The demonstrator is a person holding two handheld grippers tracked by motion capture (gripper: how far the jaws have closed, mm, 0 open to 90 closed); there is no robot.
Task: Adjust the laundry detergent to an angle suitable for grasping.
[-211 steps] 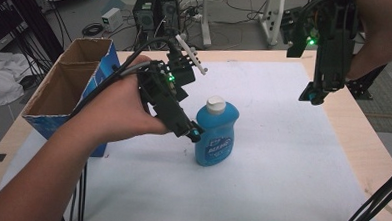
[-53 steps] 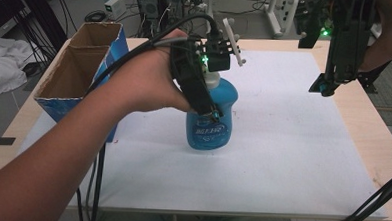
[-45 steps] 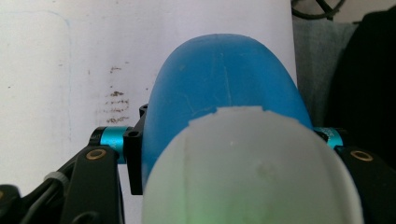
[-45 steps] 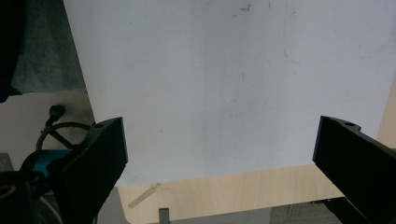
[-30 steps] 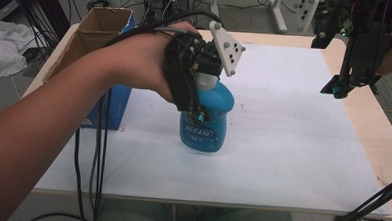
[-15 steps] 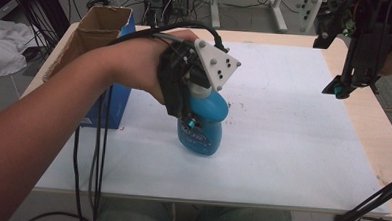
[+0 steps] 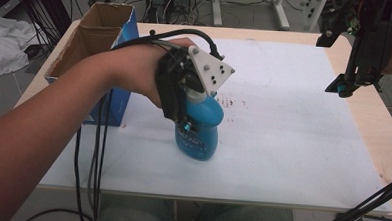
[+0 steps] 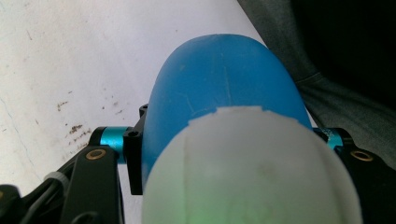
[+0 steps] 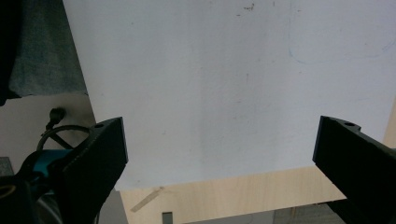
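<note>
Here, ordered from largest item to smallest:

- Surface: a white sheet on a pale wooden top, faintly speckled with brown marks just beyond the left jaws. It lies beneath both pairs of jaws; whether the bottle's base rests on it or hangs just above cannot be told.
- Cardboard box: an open-topped container with blue outer walls, standing well to the outer side of the left jaws, behind the person's forearm. Its brown inner walls are visible; what it holds, if anything, is hidden.
- Blue bottle: a closed container with a white cap. It sits between the left jaws, tilted, cap end toward the gripper body, as the left gripper view shows. Its contents cannot be judged through the coloured plastic.
- Left gripper: jaws clenched on the blue bottle, one on each flank just below the shoulder.
- Right gripper: jaws released, spread wide with nothing between them, held above the far right corner of the surface, well apart from the bottle.
- Step in hand, as judged: carrying the bottle, plausibly toward the box. To do this well, the grip should stay firm on the curved flanks, since smooth plastic may slip or pivot; the bottle should be raised enough to pass the box rim, and the jaws released only once it is inside.
</note>
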